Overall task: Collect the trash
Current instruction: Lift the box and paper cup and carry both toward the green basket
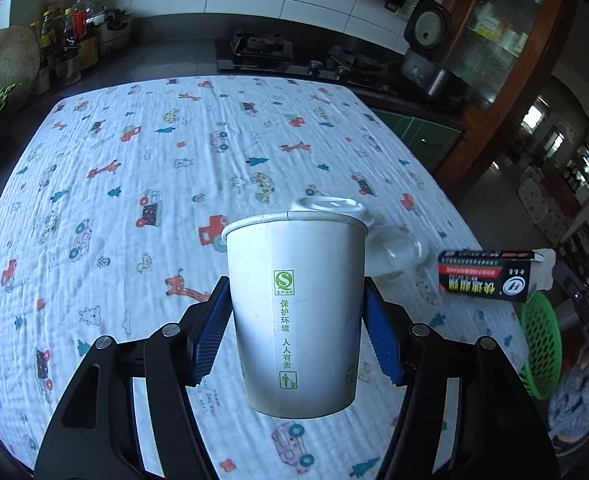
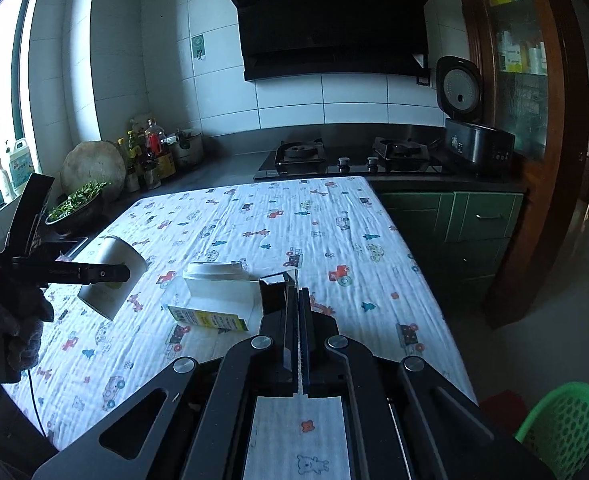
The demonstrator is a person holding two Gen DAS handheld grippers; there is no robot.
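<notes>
Left gripper (image 1: pixel 296 332) pinching cup (image 1: pixel 296 304) | right gripper (image 2: pixel 297 300) clamping box (image 2: pixel 275 292) | carry level to basket (image 2: pixel 566 420) (cup upright).

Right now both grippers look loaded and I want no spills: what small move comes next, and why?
Probably carry the paper cup in the left gripper toward the green basket at the table's right edge; the right gripper already holds the black carton near it.
</notes>
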